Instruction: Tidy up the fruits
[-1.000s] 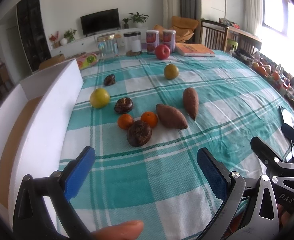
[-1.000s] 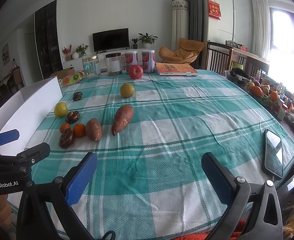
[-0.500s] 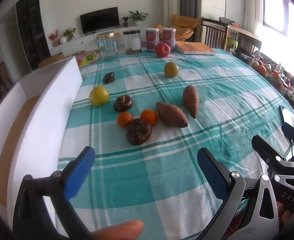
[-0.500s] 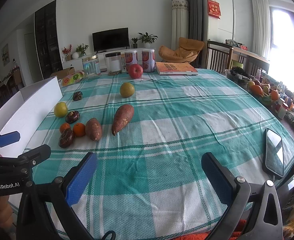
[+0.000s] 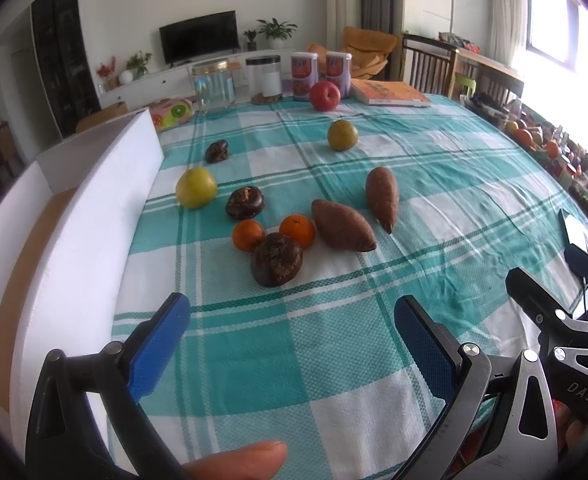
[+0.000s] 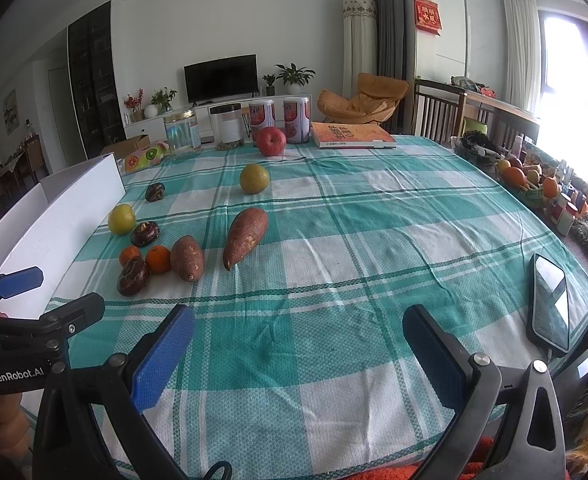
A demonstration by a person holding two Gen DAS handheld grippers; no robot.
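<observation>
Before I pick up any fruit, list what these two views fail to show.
- White box: floor mostly hidden behind its near wall and cut by the left edge in the left wrist view; contents unknown.
- Phone: in the left wrist view, mostly hidden by the right tongs.
- Basket on the right: fruit too small and glare-washed to identify.
- Cans: labels too blurred to read.
- Left tongs: open, empty.

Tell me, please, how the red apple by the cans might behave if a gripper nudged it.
The red apple looks round and smooth, so it would probably roll across the tablecloth. Its glossy skin may slip between pads.
</observation>
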